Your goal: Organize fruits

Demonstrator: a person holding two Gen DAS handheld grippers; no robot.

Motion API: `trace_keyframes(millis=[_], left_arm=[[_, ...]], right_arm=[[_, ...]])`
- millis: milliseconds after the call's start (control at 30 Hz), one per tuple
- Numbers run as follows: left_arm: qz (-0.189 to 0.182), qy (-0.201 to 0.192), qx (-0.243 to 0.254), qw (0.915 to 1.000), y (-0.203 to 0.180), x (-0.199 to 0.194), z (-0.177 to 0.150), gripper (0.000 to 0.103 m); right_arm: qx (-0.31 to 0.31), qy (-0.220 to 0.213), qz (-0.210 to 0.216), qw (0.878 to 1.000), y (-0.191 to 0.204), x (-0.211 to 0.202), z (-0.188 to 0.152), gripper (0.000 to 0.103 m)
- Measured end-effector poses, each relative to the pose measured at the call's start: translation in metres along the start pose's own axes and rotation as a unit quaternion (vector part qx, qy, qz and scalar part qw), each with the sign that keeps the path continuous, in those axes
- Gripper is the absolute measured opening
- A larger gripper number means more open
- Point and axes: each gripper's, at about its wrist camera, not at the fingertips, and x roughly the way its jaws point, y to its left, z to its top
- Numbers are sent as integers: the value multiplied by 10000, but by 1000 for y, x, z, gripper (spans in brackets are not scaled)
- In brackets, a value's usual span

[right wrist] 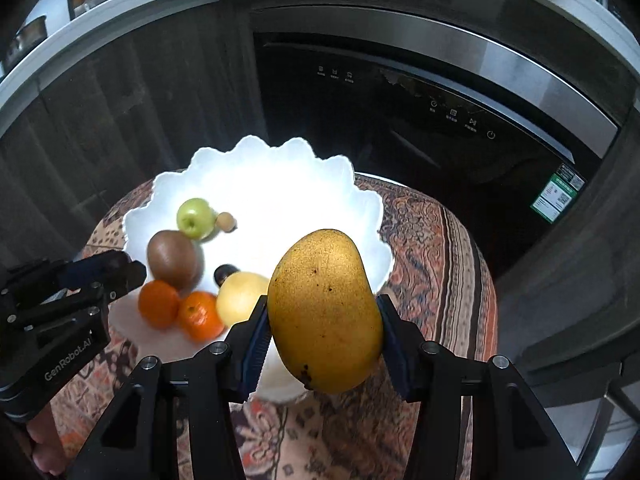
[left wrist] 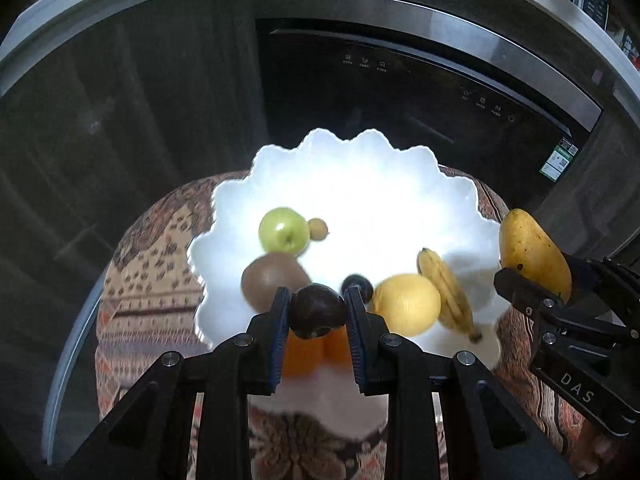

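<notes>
Both claws carry fruit above the white scalloped bowl (right wrist: 362,200): the left claw (left wrist: 318,312) is clamped on a dark round fruit (left wrist: 318,310), the right claw (right wrist: 322,336) on a mango (right wrist: 324,312). Lower each into bare bowl space beyond the kiwi (right wrist: 174,258) before parting, so neither rolls.

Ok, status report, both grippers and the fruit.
Left gripper shut on dark round fruit. Right gripper shut on mango. Both over the white bowl. Nothing in the way.

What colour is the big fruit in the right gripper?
The mango is golden yellow with small dark specks, best seen in the right wrist view.
</notes>
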Motion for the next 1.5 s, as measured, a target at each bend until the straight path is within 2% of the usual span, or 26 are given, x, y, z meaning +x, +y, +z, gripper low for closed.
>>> trace_keyframes(millis=[300, 367, 400, 433, 500, 600, 667, 700, 900, 1500], left_arm=[[-80, 166, 71, 9998, -1, 31, 21, 28], [-199, 216, -12, 9996, 1, 36, 23, 28], [-253, 237, -36, 9994, 1, 37, 23, 33], [-212, 239, -29, 9995, 1, 39, 23, 44], [-29, 177, -9, 9998, 1, 39, 22, 59], [-2, 191, 6, 9998, 2, 39, 21, 61], [34, 195, 12, 9998, 3, 39, 21, 63], [56, 181, 23, 9998, 3, 38, 20, 66], [113, 101, -37, 9999, 5, 23, 15, 86], [267, -250, -89, 9993, 16, -59, -19, 87]], right_arm=[[15, 209, 92, 9997, -8, 31, 17, 52], [16, 270, 119, 9996, -8, 37, 18, 52], [15, 309, 129, 9994, -9, 40, 19, 52], [20, 334, 128, 9994, -9, 42, 19, 52], [44, 382, 128, 9992, -10, 46, 20, 52], [65, 354, -5, 9994, -12, 47, 19, 55], [18, 264, -161, 9995, -12, 44, 21, 73], [-14, 182, -266, 9995, -12, 40, 21, 75], [-16, 68, -366, 9993, -12, 24, 22, 76], [104, -229, -201, 9995, 11, -48, -10, 77]])
